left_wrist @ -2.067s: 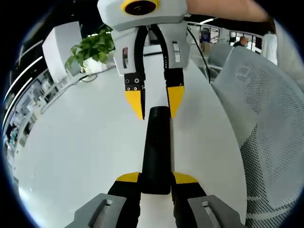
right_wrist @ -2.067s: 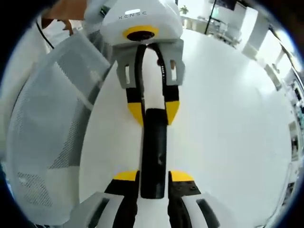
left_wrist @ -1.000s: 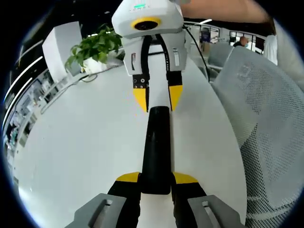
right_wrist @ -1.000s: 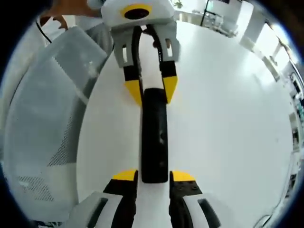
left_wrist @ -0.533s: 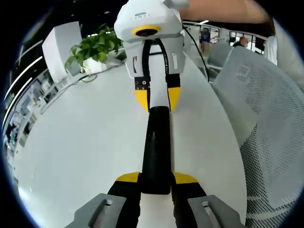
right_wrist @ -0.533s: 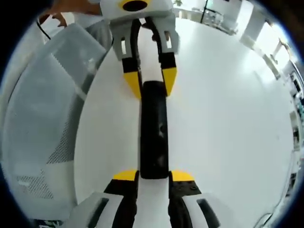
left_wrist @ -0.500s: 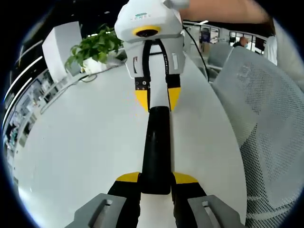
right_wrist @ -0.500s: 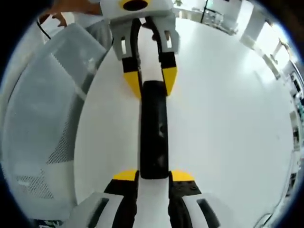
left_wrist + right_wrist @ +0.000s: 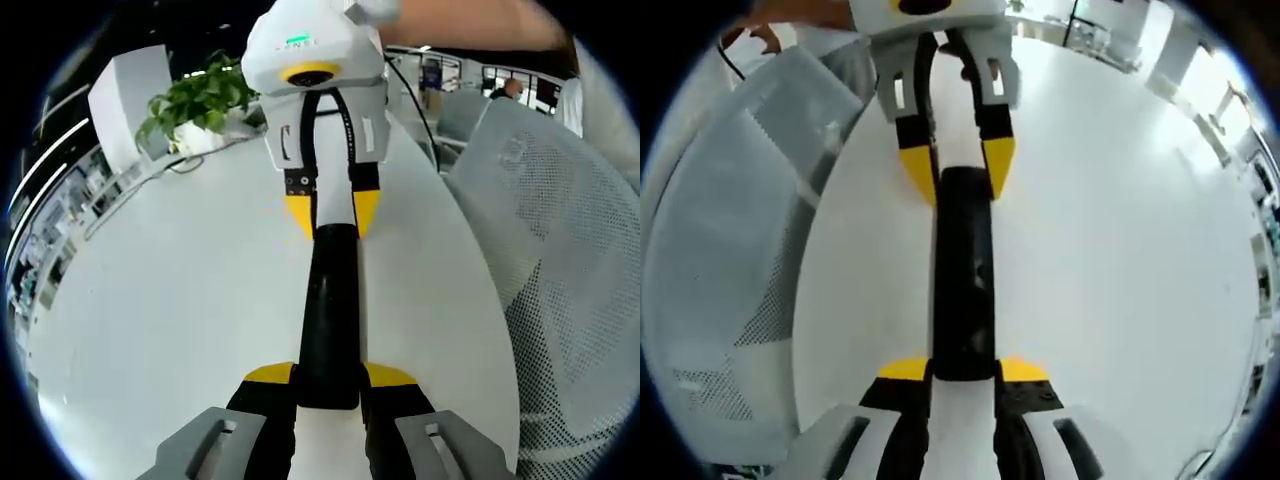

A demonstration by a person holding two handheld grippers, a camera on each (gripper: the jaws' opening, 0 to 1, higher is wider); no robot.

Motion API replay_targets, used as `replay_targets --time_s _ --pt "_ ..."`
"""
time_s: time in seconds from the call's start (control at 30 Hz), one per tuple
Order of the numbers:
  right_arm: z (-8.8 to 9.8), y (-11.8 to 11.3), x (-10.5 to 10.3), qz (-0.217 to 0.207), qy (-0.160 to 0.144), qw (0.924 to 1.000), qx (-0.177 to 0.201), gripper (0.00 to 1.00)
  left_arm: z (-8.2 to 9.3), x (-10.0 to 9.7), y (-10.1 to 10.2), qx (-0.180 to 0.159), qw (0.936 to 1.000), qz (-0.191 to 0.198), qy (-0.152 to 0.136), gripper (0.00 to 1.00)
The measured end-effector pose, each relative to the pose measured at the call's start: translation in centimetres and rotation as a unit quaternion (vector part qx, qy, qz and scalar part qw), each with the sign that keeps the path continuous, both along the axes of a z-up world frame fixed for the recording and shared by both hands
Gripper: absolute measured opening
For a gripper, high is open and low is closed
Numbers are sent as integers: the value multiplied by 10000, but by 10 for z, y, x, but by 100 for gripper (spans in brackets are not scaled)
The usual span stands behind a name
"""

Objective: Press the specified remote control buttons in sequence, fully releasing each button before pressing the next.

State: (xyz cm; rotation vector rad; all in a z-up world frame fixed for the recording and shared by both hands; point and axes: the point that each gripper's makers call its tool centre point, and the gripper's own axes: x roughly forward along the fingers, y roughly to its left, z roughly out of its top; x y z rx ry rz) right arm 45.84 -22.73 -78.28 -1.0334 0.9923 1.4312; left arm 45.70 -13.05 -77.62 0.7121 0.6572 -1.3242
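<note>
A long, narrow black plastic remote control [image 9: 330,310] lies flat along a white round-edged tabletop [image 9: 170,300], with a gripper at each end. In the left gripper view it runs straight up from between that view's own yellow-tipped jaws to the yellow tips of the other gripper; in the right gripper view the same black bar [image 9: 963,280] spans the same gap from the other side.

By my judgement the remote is light, stiff and smooth-sided, so it will slide on the glossy top if pushed from above without a hold. The narrow long edges near an end are the sensible place to pinch it, since that leaves the button face free. The buttons themselves are too dark to make out, apart from a small mark near the middle in the right gripper view.

The left gripper [image 9: 328,378] has its 2 jaws drawn in close against the near end of the remote, 1 on each side, clenched on it as far as the view shows. The right gripper [image 9: 963,372] sits likewise at the opposite end, its jaws narrowed to the remote's width and touching both edges. Each also appears from the front in the other's view: the right gripper [image 9: 332,212] and the left gripper [image 9: 958,172] both straddle a tip of the remote.

A white mesh chair back [image 9: 560,250] stands just beside the table, and a green leafy potted plant [image 9: 195,100] sits at its far edge.
</note>
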Motion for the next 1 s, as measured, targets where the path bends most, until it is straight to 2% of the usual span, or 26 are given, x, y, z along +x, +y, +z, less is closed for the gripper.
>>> replay_targets --time_s 1.0 --pt "-1 1 1 25 -106 9999 40 19 0 1 0 33 10000 -3 -75 24"
